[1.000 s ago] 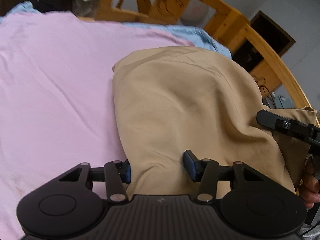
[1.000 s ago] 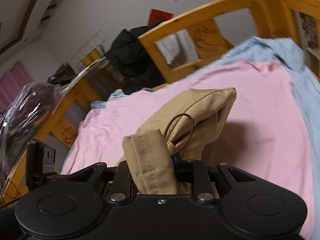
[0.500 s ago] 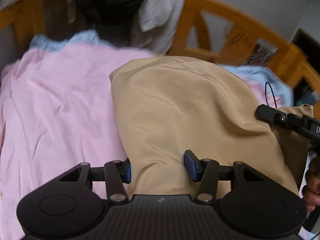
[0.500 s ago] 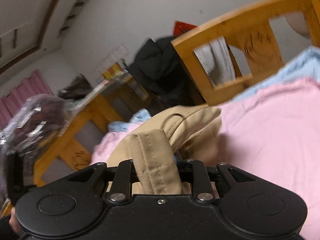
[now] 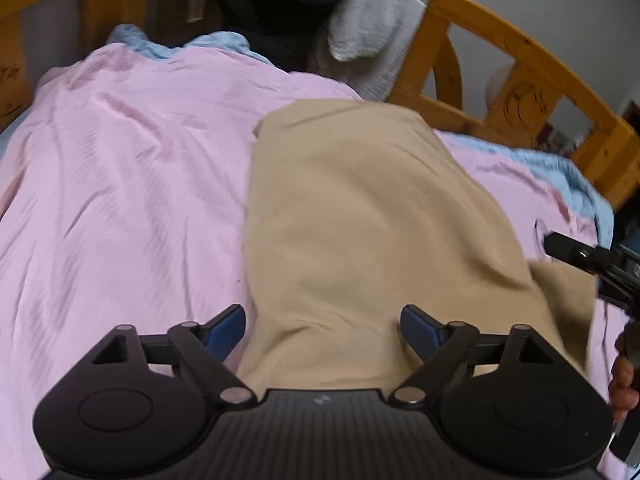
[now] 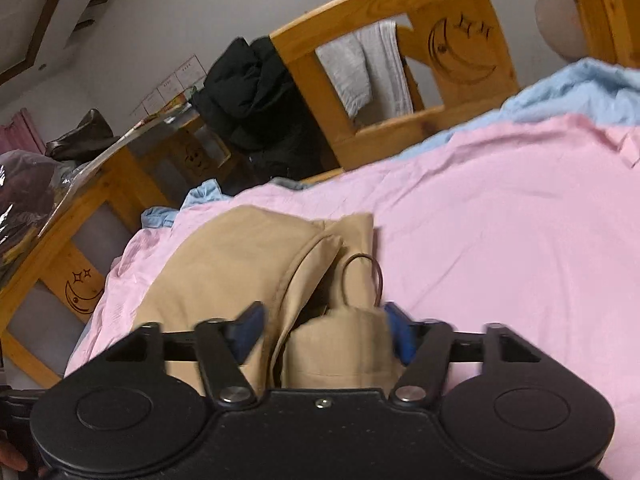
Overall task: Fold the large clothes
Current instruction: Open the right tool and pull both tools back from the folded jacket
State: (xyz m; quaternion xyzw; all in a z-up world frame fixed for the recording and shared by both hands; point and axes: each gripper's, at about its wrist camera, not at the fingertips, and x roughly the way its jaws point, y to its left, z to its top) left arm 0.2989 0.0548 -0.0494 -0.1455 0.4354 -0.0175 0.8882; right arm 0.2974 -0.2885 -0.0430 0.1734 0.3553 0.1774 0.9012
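Note:
A large tan garment point(image 5: 360, 220) lies folded on the pink bed sheet point(image 5: 120, 184). My left gripper point(image 5: 323, 326) is open, its blue-padded fingers point(image 5: 224, 326) spread to either side of the garment's near edge. My right gripper point(image 6: 326, 330) is open too; the garment's thick hem point(image 6: 340, 344) sits loose between its fingers, with a brown cord loop point(image 6: 376, 276) just beyond. The rest of the garment point(image 6: 232, 264) lies flat to the left in the right wrist view. The right gripper also shows at the right edge of the left wrist view point(image 5: 592, 264).
A wooden bed frame point(image 6: 400, 52) with moon carvings rings the bed. Black clothes point(image 6: 248, 96) and a grey-white towel point(image 6: 368, 68) hang on it. A light blue sheet point(image 6: 580, 88) lies at the far edge. A cluttered desk point(image 6: 72, 148) stands at left.
Both grippers opened wider and the right one let go of the hem it was pinching. The garment has dropped flatter onto the sheet. Both views swung across the bed.

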